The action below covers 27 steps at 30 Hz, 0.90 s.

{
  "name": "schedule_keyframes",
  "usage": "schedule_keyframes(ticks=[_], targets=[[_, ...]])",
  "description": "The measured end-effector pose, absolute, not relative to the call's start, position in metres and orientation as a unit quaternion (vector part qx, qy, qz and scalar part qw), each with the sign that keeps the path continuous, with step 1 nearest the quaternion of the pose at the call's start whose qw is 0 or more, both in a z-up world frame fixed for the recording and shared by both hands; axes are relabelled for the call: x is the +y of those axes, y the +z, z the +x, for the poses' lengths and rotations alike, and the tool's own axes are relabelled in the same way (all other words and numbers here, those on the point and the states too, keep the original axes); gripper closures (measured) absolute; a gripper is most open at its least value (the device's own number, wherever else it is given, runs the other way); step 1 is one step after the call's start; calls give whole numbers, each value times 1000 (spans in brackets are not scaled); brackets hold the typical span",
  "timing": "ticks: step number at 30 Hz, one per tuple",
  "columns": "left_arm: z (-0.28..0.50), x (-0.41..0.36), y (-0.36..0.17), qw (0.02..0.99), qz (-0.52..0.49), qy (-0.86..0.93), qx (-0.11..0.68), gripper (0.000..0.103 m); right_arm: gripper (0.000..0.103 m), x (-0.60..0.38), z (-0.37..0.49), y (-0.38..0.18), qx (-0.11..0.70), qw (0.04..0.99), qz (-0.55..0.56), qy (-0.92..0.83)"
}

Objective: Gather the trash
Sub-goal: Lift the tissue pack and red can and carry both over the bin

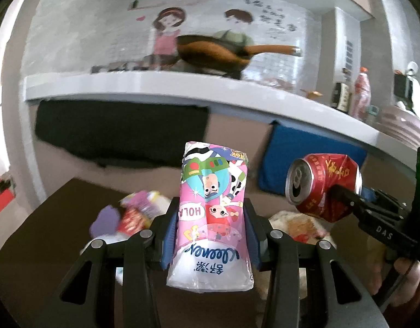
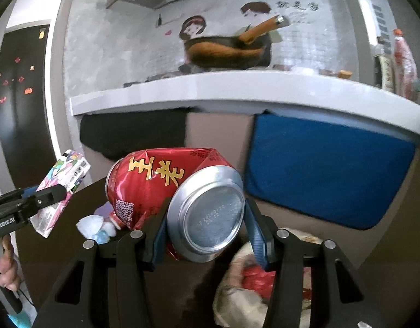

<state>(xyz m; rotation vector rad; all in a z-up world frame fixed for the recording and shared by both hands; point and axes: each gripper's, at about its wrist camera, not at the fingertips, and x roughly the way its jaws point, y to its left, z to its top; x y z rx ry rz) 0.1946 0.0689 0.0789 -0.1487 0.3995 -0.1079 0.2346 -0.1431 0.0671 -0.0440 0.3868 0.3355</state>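
Observation:
My left gripper is shut on a pink cartoon-printed tissue pack, which stands upright between its blue pads above the dark table. My right gripper is shut on a crushed red drink can, gripping it near its silver base. In the left wrist view, the can hangs at the right, held by the right gripper. At the left of the right wrist view, the left gripper holds the tissue pack. More trash lies on the table: crumpled wrappers and white tissue.
A crumpled paper and red wrapper lie on the table at the right. Beyond stands a white counter with a wok and bottles. Black and blue cloths hang below it. A dark fridge stands left.

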Motion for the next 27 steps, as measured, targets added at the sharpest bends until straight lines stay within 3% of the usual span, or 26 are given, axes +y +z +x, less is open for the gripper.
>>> schedule_keyframes(ticks=[12,27], targets=[[233,-36,93,972,-42,-149,174,59,56,-231,215,92,158,985,-15,62],[278,-96,38,951,-24,-188,245,59,55,-289,230,45,205,979,17,16]])
